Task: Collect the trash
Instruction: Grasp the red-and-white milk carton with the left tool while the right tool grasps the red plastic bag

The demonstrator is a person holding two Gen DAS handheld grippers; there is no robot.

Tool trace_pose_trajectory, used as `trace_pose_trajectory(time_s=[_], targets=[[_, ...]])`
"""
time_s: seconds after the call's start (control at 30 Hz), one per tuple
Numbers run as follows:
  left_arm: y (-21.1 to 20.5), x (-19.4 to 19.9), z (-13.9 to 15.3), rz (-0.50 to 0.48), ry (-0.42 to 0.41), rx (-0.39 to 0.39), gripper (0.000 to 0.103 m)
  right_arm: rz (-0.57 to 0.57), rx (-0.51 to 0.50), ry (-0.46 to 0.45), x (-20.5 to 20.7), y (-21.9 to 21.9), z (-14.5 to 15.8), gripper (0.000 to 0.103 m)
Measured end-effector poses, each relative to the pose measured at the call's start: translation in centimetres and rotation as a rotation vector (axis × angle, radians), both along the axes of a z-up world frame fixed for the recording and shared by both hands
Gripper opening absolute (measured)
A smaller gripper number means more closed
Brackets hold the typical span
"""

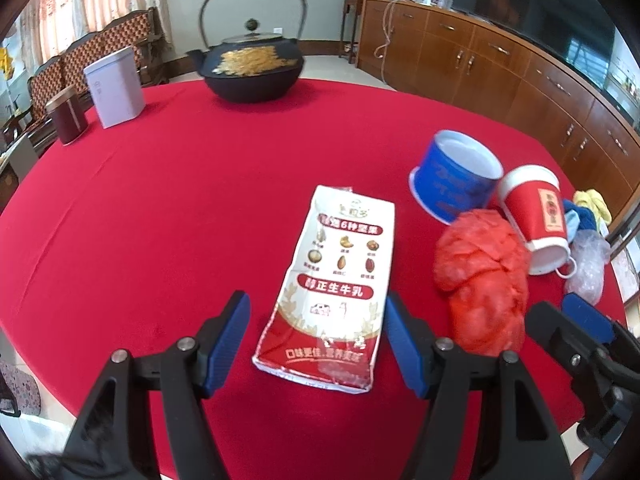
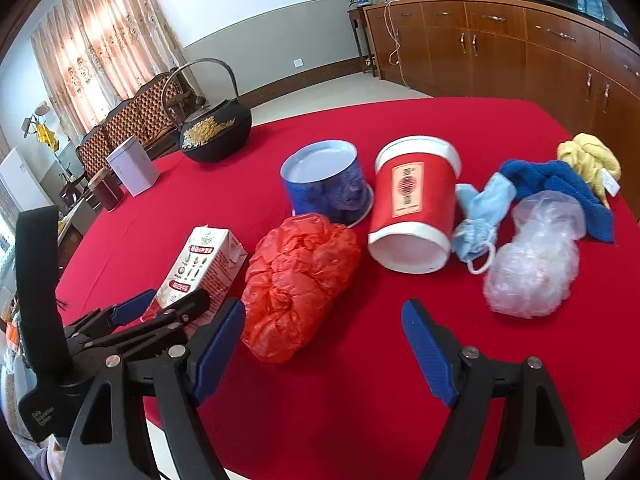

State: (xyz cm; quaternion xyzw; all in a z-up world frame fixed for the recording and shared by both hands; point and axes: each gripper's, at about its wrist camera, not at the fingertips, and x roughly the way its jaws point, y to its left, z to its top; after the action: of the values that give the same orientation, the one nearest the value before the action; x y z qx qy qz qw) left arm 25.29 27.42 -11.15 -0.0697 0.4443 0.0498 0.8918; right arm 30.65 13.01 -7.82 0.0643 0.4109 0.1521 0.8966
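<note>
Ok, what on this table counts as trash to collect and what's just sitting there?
Trash:
milk carton
crumpled red bag
clear plastic bag
blue paper cup
red paper cup

Likely just sitting there:
iron teapot
white tin
dark red tin
cloths

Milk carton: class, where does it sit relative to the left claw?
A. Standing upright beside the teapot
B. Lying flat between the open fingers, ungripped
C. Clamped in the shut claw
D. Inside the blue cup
B: the milk carton lies flat on the red tablecloth, with the left claw spread open around its near end.
</note>
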Motion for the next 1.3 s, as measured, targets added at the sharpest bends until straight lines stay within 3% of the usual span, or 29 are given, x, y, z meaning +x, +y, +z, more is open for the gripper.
trace_pose_trajectory(time_s=[0.37, 0.43, 0.5, 0.7, 1.13, 1.3], targets=[[1.7, 0.2, -0.4, 0.005, -0.012, -0.019, 0.069, 0.036, 0.052, 0.039, 1.3, 2.1, -2.0, 0.082], [1.8, 0.3, -0.5, 0.0, -0.013, -0.022, 0.066, 0.041, 0.044, 0.025, 1.3, 2.5, -2.0, 0.075], [1.7, 0.3, -0.5, -0.003, -0.015, -0.022, 0.065, 0.055, 0.043, 0.024, 1.4, 2.7, -2.1, 0.056], [0.9, 0.6, -0.4, -0.028, -0.02, -0.023, 0.06, 0.076, 0.025, 0.023, 1.5, 2.9, -2.3, 0.042], [-0.3, -1.4, 1.0, -0.016, -0.066, -0.05, 0.054, 0.09, 0.04, -0.053, -1.0, 0.6, 0.0, 0.039], [-2.0, -2.4, 0.9, -0.036, -0.045, -0.04, 0.054, 0.093, 0.022, -0.063, -2.5, -1.0, 0.6, 0.039]])
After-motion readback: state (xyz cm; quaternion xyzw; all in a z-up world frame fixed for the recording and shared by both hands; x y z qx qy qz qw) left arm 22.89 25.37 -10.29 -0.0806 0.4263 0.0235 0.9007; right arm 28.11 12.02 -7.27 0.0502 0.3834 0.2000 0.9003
